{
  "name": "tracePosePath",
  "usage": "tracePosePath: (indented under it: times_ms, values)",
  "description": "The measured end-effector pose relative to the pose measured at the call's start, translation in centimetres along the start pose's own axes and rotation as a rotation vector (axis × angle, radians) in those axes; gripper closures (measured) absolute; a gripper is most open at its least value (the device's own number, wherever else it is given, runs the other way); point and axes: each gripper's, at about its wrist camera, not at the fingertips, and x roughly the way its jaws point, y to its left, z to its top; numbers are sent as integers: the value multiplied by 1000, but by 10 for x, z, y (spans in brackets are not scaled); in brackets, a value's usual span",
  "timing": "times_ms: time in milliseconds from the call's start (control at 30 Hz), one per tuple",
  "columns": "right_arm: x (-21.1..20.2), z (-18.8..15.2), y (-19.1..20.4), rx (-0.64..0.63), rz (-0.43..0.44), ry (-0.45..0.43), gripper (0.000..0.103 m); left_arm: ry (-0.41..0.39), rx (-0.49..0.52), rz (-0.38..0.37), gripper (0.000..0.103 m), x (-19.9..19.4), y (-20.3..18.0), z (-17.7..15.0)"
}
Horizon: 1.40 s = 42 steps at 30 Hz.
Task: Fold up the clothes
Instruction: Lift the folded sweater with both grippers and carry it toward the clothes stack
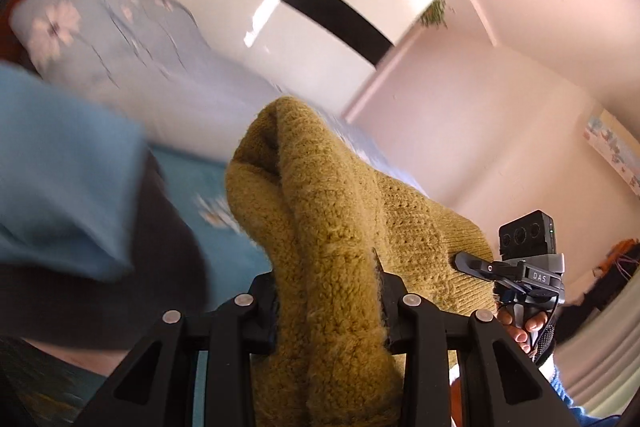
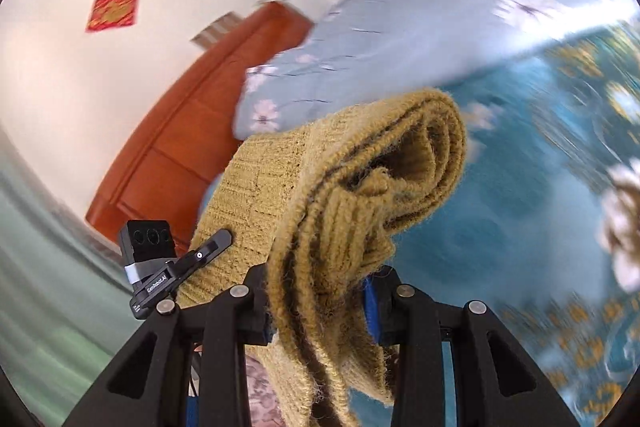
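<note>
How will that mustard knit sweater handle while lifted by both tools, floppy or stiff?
Likely floppy: the mustard knit sweater bunches into thick rolls where the left tool clamps it. It probably sags between grips, since loose folds droop below the right tool. The fuzzy, chunky knit looks grippy, so it is unlikely to slip.

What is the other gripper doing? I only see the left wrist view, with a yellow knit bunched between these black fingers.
Observer: The right gripper is shut on the same mustard sweater, a thick roll of it.
Operator: What is beneath it?
Observer: A teal bedspread with white and gold flowers.
Operator: Anything on the wall there?
Observer: A red and gold square decoration, above a reddish wooden headboard.
</note>
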Motion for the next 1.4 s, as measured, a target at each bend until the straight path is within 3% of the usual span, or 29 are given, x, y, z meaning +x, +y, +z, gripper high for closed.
tracePosePath:
  times_ms: [267,467,567,667,800,867,967,1200,1400]
  values:
    - [106,71,99,-109,128,66,68,-122,-18,150,67,-89,62,76]
    - [191,86,142,-99,178,108,68,-170,-90,268,66,-132,123,108]
    - [229,85,152,-64,181,121,68,-192,-148,310,66,-146,152,106]
    - [258,82,154,-37,195,139,68,-222,-193,323,66,-155,177,102]
    - [290,75,142,25,213,163,68,-201,-302,343,64,-158,218,87]
    - [300,69,129,39,189,178,67,-191,-347,355,62,-156,236,73]
    - [308,62,107,35,141,207,67,-204,-397,315,61,-150,254,59]
    - [319,58,83,46,88,224,65,-175,-325,380,59,-134,238,66]
    - [311,59,78,61,95,238,65,-168,-298,413,57,-133,228,70]
